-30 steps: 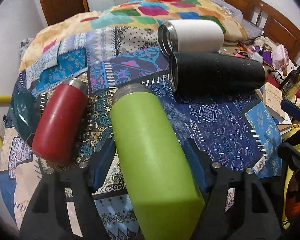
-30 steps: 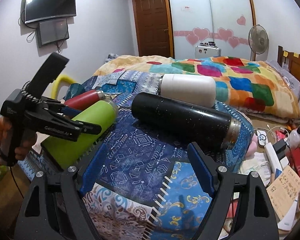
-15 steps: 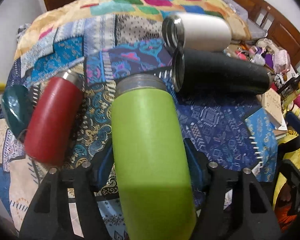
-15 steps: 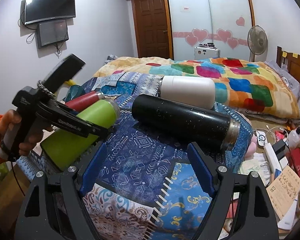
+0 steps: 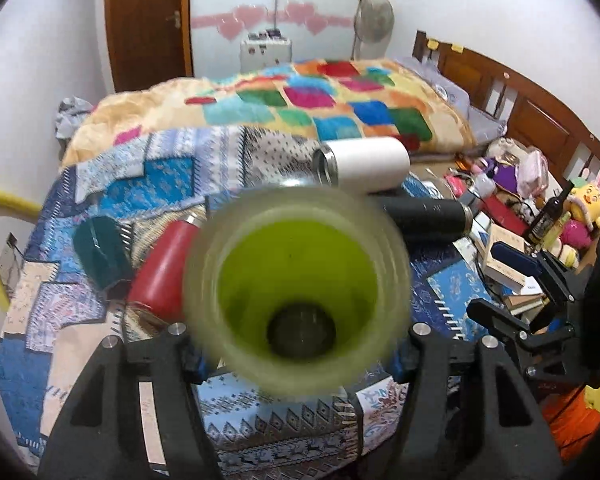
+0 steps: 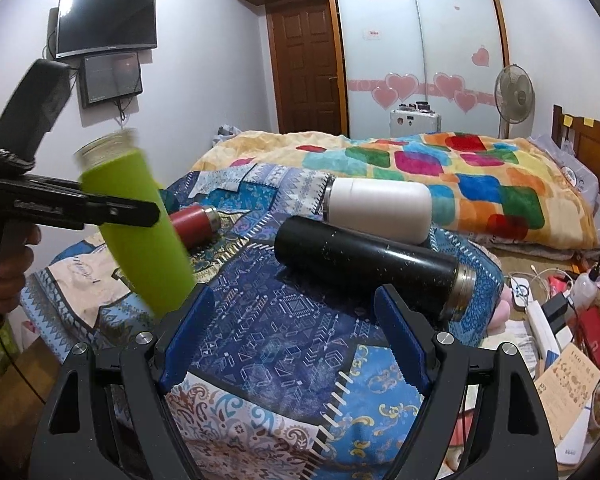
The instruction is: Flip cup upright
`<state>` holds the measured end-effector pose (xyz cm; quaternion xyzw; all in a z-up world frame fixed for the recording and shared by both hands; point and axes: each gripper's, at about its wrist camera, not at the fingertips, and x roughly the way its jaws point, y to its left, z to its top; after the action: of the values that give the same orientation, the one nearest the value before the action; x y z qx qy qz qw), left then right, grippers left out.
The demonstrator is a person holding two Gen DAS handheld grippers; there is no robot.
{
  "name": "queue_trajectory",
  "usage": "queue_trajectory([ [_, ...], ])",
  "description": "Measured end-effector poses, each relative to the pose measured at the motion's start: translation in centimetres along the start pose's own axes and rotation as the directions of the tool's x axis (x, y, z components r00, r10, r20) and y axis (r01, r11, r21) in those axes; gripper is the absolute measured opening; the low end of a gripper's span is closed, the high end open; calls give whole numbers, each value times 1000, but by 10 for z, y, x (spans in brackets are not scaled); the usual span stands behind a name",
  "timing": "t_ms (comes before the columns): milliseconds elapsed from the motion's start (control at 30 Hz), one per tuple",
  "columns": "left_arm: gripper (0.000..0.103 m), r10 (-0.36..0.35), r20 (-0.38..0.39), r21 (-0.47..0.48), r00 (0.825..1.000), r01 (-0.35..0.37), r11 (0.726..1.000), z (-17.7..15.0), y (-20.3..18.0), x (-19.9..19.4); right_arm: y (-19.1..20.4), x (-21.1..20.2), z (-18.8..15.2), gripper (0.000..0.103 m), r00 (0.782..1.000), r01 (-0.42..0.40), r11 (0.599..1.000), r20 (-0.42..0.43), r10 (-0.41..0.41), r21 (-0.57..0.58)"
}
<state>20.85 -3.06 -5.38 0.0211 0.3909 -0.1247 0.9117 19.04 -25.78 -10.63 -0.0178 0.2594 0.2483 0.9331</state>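
1. Obs.: your left gripper point(image 5: 296, 344) is clamped on the green cup point(image 6: 134, 220), one finger on either side of its body. In the right wrist view the cup hangs in the air, mouth up and leaning away from the gripper handle, with its base just above the patterned blanket point(image 6: 284, 320). The left wrist view looks straight down into its open mouth.
2. Obs.: your right gripper point(image 6: 292, 332) has its fingers spread apart with nothing between them. It hovers over the blanket, well to the right of the cup.
3. Judgement: the flip is mostly done. What remains is to finish the tilt and set the cup down.
4. Bring the cup fully vertical before you lower it. The blur suggests fast motion, so slow the wrist here.
5. Below and beside your left gripper lie the red bottle point(image 6: 194, 220) and a dark green cup point(image 5: 100, 256). Ahead lie the black flask point(image 6: 372, 260) and the white bottle point(image 6: 380, 210). Pick a bare patch short of these.
6. Risk: the blanket looks soft and uneven, so a tall cup may topple. Press the base flat, then ease the fingers apart slowly.
7. Keep your right gripper ready to steady the cup.
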Motion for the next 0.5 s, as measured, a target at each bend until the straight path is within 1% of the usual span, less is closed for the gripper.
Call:
queue_trajectory([
  [100,62,25,38,13,999,-25,1000,4,0,-1,4,2,1,80,1000,1,1000,-1,-1,-6],
  [200,62,10,53,0,999,-10,1000,13,4,3,6,3,0,80,1000,6,1000,-4,-6,-10],
  [367,62,-8,63,-4,998,9,1000,18,4,8,6,4,0,80,1000,18,1000,-12,-18,-14],
  [500,62,-22,48,9,999,22,1000,12,-1,14,3,5,0,80,1000,19,1000,-16,-19,-9],
])
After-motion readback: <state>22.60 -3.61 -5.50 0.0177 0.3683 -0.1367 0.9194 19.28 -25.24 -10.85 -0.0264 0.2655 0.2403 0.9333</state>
